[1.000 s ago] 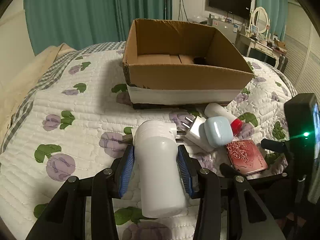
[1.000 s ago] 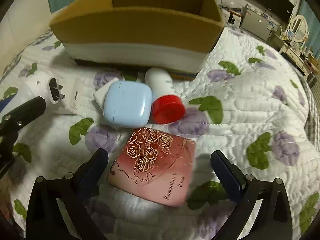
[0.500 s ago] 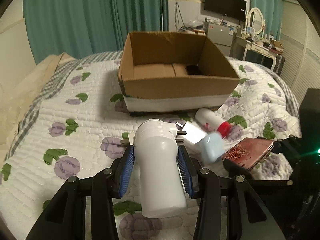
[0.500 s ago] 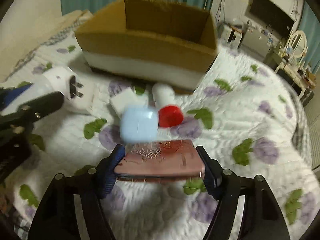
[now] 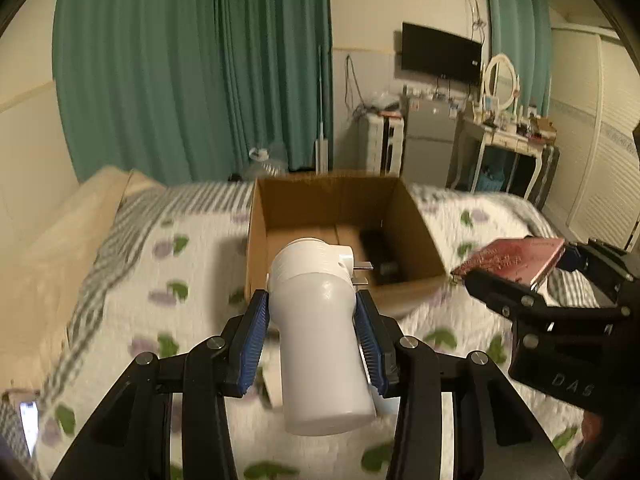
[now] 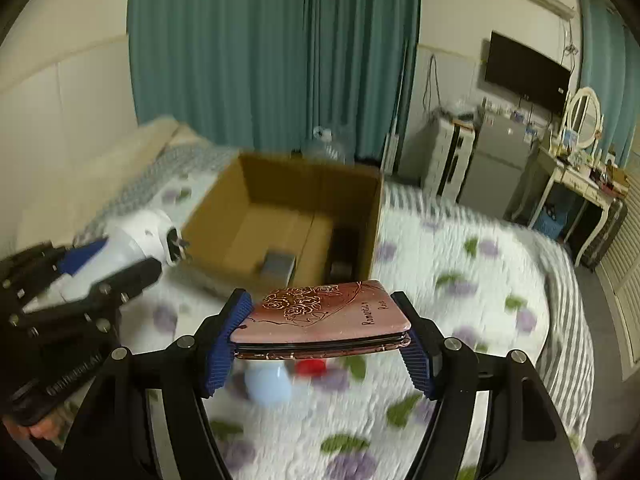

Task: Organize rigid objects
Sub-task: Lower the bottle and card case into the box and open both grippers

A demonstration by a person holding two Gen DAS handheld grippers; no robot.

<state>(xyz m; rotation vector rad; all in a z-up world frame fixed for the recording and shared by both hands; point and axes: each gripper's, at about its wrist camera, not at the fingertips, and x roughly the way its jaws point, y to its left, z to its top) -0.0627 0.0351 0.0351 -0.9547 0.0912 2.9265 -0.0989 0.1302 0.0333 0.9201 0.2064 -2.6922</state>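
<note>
Above the quilted bed, left tool (image 5: 316, 320) clamps a smooth white plug-lamp (image 5: 320, 320); right tool (image 6: 320, 334) grips a glossy rose-embossed case (image 6: 324, 316).

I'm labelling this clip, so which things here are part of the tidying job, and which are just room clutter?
Job: white plug adapter in the left gripper; pink case in the right gripper; cardboard box; blue case and red cap on the quilt.

Clutter: curtains, TV, fridge, mirror.
</note>
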